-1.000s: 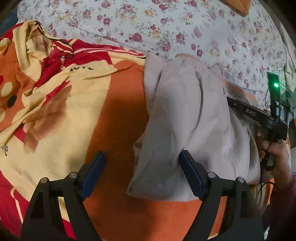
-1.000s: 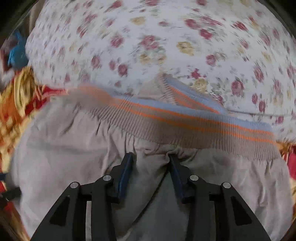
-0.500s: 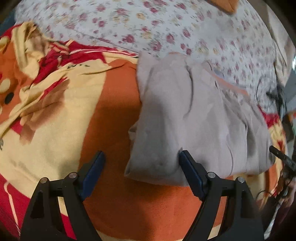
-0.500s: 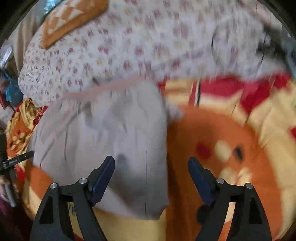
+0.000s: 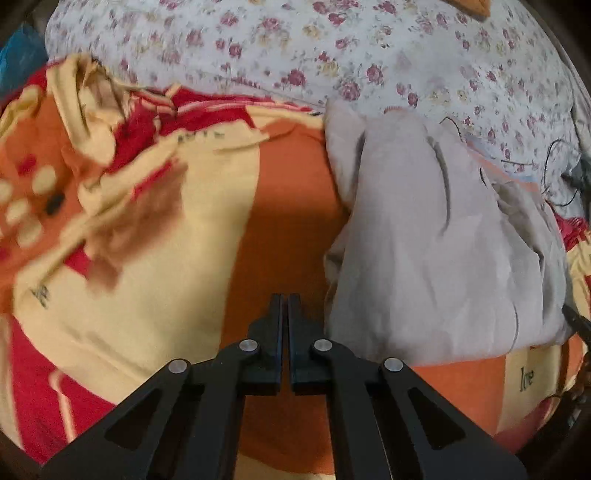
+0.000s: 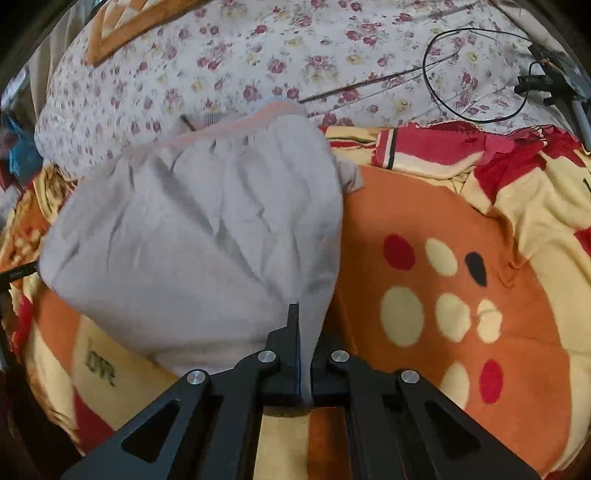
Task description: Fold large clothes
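Note:
A beige-grey garment lies folded into a thick bundle on the orange blanket, its ribbed striped hem toward the floral sheet. My left gripper is shut with nothing between its fingers. It hovers over bare blanket just left of the bundle's near corner. In the right wrist view the same garment fills the left half. My right gripper is shut on its near right edge. Cloth runs down between the jaws and covers the right finger's tip.
The orange, yellow and red blanket is spread under everything and bunched at the far left. A floral sheet lies beyond it, with a black cable looped on it and an orange patterned cushion at the back.
The left jaws have closed from wide open, on nothing. The right gripper swung from the garment's hem to its right edge, opened, then closed on that edge.

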`<state>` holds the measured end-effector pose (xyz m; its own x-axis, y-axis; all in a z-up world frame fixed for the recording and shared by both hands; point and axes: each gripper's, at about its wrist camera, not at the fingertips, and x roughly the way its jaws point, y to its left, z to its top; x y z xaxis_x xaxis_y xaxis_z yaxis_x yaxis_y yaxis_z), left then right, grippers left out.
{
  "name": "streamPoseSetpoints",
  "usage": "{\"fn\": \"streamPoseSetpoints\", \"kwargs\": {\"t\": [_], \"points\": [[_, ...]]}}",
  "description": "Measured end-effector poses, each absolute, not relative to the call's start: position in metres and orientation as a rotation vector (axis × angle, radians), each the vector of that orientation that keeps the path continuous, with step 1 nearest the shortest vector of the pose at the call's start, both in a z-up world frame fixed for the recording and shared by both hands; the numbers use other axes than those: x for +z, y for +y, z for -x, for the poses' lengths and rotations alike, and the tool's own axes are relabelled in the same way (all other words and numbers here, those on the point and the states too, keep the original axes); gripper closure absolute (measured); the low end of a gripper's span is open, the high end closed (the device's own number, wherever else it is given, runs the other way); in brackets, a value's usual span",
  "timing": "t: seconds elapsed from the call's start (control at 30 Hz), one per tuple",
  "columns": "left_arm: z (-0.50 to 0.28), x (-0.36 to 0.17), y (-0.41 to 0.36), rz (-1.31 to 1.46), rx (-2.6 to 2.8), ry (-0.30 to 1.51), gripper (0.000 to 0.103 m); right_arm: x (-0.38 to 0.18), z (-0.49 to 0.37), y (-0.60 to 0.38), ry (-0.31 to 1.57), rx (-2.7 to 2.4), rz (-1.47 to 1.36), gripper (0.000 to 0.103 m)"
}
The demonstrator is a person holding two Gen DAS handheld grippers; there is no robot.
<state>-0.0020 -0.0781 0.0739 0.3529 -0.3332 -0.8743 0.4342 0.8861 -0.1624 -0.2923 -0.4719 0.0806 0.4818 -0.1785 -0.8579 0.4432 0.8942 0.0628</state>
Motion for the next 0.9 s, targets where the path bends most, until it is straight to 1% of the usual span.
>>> {"fn": "streamPoseSetpoints", "kwargs": {"t": [0.07,0.1,0.13,0.17,0.2,0.23,0.27,0.3,0.33,0.37,0.47,0.57,0.6,0.63,0.67,0.7,0.73,0.87,0.9], "points": [[0.006,0.078,-0.075,-0.097,-0.518,1.101,0.102,0.089,0.296,-0.473,0.984,-0.387,-0.314,0.102],[0.008,0.082,-0.073,-0.088,-0.522,1.101,0.100,0.094,0.299,-0.475,0.975,-0.394,-0.333,0.097],[0.009,0.087,-0.071,-0.080,-0.522,1.094,0.093,0.102,0.302,-0.477,0.969,-0.422,-0.350,0.091],[0.010,0.092,-0.070,-0.073,-0.521,1.085,0.086,0.107,0.306,-0.476,0.965,-0.437,-0.352,0.090],[0.013,0.095,-0.071,-0.068,-0.514,1.081,0.068,0.114,0.307,-0.473,0.957,-0.437,-0.348,0.085],[0.014,0.099,-0.070,-0.048,-0.505,1.075,0.058,0.121,0.307,-0.469,0.939,-0.422,-0.342,0.079],[0.015,0.102,-0.068,-0.011,-0.514,1.072,0.047,0.127,0.308,-0.463,0.922,-0.407,-0.335,0.075],[0.014,0.103,-0.068,0.027,-0.532,1.076,0.046,0.132,0.306,-0.455,0.905,-0.386,-0.329,0.063],[0.012,0.102,-0.070,0.054,-0.547,1.090,0.046,0.134,0.302,-0.449,0.896,-0.365,-0.327,0.054],[0.010,0.100,-0.071,0.070,-0.552,1.105,0.046,0.136,0.295,-0.440,0.891,-0.327,-0.325,0.053],[0.005,0.094,-0.079,0.078,-0.554,1.133,0.046,0.131,0.275,-0.418,0.909,-0.227,-0.305,0.055],[0.007,0.102,-0.074,0.129,-0.582,1.135,0.046,0.125,0.261,-0.401,0.929,-0.213,-0.249,0.055],[0.009,0.107,-0.070,0.155,-0.602,1.119,0.043,0.123,0.260,-0.398,0.931,-0.208,-0.245,0.055],[0.010,0.114,-0.066,0.179,-0.622,1.098,0.035,0.122,0.260,-0.397,0.932,-0.195,-0.253,0.055],[0.010,0.116,-0.065,0.189,-0.628,1.088,0.029,0.121,0.261,-0.396,0.933,-0.189,-0.266,0.055],[0.010,0.118,-0.064,0.199,-0.633,1.075,0.020,0.116,0.262,-0.397,0.940,-0.184,-0.289,0.055],[0.010,0.117,-0.066,0.191,-0.634,1.065,0.018,0.111,0.260,-0.400,0.954,-0.182,-0.317,0.055],[0.008,0.100,-0.087,0.100,-0.612,1.111,0.018,0.098,0.258,-0.402,0.977,-0.175,-0.391,0.054],[0.007,0.091,-0.095,0.067,-0.599,1.133,0.024,0.099,0.257,-0.400,0.973,-0.171,-0.391,0.054]]}}
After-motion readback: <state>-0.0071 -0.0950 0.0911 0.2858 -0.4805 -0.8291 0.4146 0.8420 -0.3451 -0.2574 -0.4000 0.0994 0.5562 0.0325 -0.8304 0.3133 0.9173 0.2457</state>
